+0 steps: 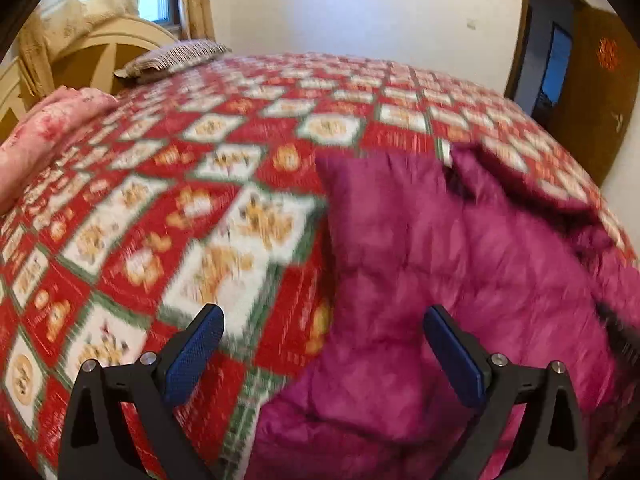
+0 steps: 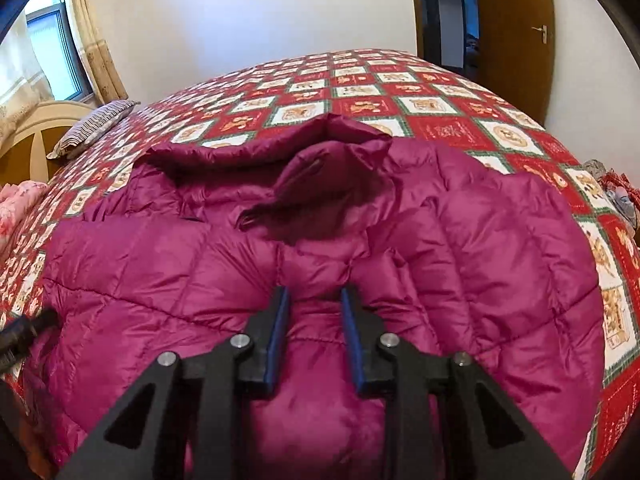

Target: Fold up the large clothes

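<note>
A magenta quilted puffer jacket lies spread on the bed, its hood at the far end. In the left wrist view the jacket fills the right half. My left gripper is open and empty, hovering over the jacket's left edge where it meets the bedspread. My right gripper is shut on a bunched fold of the jacket near its lower middle, the fabric pinched between the blue pads.
The bed has a red, white and green patterned bedspread. A striped pillow and a pink blanket lie by the headboard at the left. A wooden door stands at the far right. Some clothes sit at the bed's right edge.
</note>
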Demonstrator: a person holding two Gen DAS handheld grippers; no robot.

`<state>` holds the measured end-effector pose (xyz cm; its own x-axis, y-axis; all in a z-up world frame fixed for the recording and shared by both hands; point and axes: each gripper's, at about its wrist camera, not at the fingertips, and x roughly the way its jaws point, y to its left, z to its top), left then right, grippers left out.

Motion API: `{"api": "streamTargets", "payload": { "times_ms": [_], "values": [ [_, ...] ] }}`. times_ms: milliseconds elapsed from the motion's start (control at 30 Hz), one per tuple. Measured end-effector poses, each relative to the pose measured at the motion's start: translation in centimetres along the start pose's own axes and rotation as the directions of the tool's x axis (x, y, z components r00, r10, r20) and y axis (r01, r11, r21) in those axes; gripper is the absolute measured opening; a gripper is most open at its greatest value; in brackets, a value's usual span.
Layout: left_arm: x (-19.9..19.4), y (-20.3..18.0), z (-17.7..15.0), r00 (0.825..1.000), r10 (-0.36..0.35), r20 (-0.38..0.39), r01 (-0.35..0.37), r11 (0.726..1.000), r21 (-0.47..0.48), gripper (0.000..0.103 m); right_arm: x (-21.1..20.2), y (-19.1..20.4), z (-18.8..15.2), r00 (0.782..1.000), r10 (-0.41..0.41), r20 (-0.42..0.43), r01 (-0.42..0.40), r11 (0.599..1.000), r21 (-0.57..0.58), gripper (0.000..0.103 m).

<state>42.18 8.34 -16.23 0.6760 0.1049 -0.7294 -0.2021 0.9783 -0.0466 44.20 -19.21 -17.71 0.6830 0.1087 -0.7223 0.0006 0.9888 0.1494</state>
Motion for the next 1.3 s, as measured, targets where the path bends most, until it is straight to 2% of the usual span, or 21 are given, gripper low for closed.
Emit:
{"api": "streamTargets", "payload": {
  "times_ms": [167,267,333,367,400,433,467,600,667,767,833,933,1000,1033,1100,1167,1200,1267,1300],
  "values": [
    [0.2,-1.0,4.4,0.999,-0.022,0.034,0.025,0.997,-0.07,0.1,0.1,0.3,0.0,1.0,-0.018,0.008,0.018,1.0,-0.017,0.029],
    [2.7,-1.6,5.8,1.0,0.01,-0.015,-0.012,0.997,-0.075,0.1,0.0,0.4,-0.1,1.0,-0.021,0.01,0.021,1.0,-0.021,0.029],
    [5.0,-1.6,5.3,0.995,0.079,-0.055,-0.082,0.996,-0.047,0.1,0.0,0.4,-0.1,1.0,-0.019,0.012,0.019,1.0,-0.019,0.029],
    [6.9,-1.4,4.1,0.986,0.137,-0.092,-0.14,0.99,-0.025,0.1,-0.1,0.3,-0.2,1.0,-0.017,0.012,0.017,1.0,-0.018,0.029],
    [7.9,-0.9,2.9,0.987,0.118,-0.112,-0.122,0.992,-0.03,0.101,-0.1,0.3,-0.2,1.0,-0.013,0.014,0.014,1.0,-0.017,0.029],
    [7.9,-0.1,2.2,0.993,0.072,-0.091,-0.079,0.994,-0.072,0.101,-0.1,0.3,-0.2,1.0,-0.012,0.015,0.013,1.0,-0.017,0.029],
    [7.3,0.3,2.2,0.996,0.065,-0.066,-0.072,0.992,-0.099,0.102,-0.1,0.2,-0.2,1.0,-0.012,0.015,0.012,1.0,-0.016,0.029],
    [7.5,-0.1,2.0,0.993,0.095,-0.072,-0.1,0.992,-0.076,0.102,-0.4,0.4,0.2,1.0,-0.022,0.002,0.022,1.0,-0.018,0.031],
    [7.5,0.0,1.8,0.994,0.091,-0.068,-0.096,0.992,-0.081,0.102,-1.2,0.5,0.9,1.0,-0.011,0.002,0.011,1.0,-0.005,0.038],
    [7.3,-0.1,1.8,0.994,0.087,-0.064,-0.092,0.992,-0.089,0.102,-3.1,0.0,3.2,0.997,0.021,0.08,-0.028,0.996,0.087,0.05],
    [7.3,0.1,1.8,0.994,0.09,-0.062,-0.095,0.992,-0.085,0.102,-3.1,-0.1,5.4,0.995,0.014,0.096,-0.028,0.988,0.15,0.052],
    [7.4,0.1,2.1,0.994,0.088,-0.062,-0.094,0.992,-0.087,0.102,-1.1,0.1,7.7,0.998,-0.012,0.055,0.002,0.985,0.174,0.052],
    [7.5,0.1,2.1,0.994,0.088,-0.062,-0.093,0.992,-0.087,0.102,1.0,0.0,8.4,0.995,-0.086,-0.039,0.092,0.977,0.192,0.052],
    [7.4,0.1,2.1,0.994,0.086,-0.061,-0.091,0.992,-0.089,0.102,1.3,-0.4,8.3,0.995,-0.084,-0.049,0.093,0.972,0.216,0.052],
    [7.2,0.3,2.2,0.996,0.064,-0.058,-0.07,0.992,-0.105,0.102,1.9,-1.5,7.8,0.997,-0.05,-0.063,0.067,0.954,0.294,0.052],
    [6.6,0.9,2.4,0.999,-0.019,-0.048,0.012,0.99,-0.139,0.102,2.7,-2.4,7.6,0.997,0.006,-0.08,0.021,0.94,0.34,0.052],
    [6.1,1.3,2.7,0.996,-0.081,-0.03,0.075,0.984,-0.16,0.102,3.1,-2.8,7.5,0.996,0.038,-0.086,-0.006,0.936,0.353,0.046],
    [4.4,2.2,3.5,0.983,-0.175,0.046,0.181,0.961,-0.21,0.102,3.8,-2.9,7.7,0.989,0.105,-0.101,-0.065,0.938,0.34,0.02],
    [3.8,2.2,4.0,0.977,-0.198,0.074,0.209,0.954,-0.213,0.102,3.8,-2.6,7.7,0.987,0.112,-0.113,-0.071,0.945,0.318,0.02]
  ]
}}
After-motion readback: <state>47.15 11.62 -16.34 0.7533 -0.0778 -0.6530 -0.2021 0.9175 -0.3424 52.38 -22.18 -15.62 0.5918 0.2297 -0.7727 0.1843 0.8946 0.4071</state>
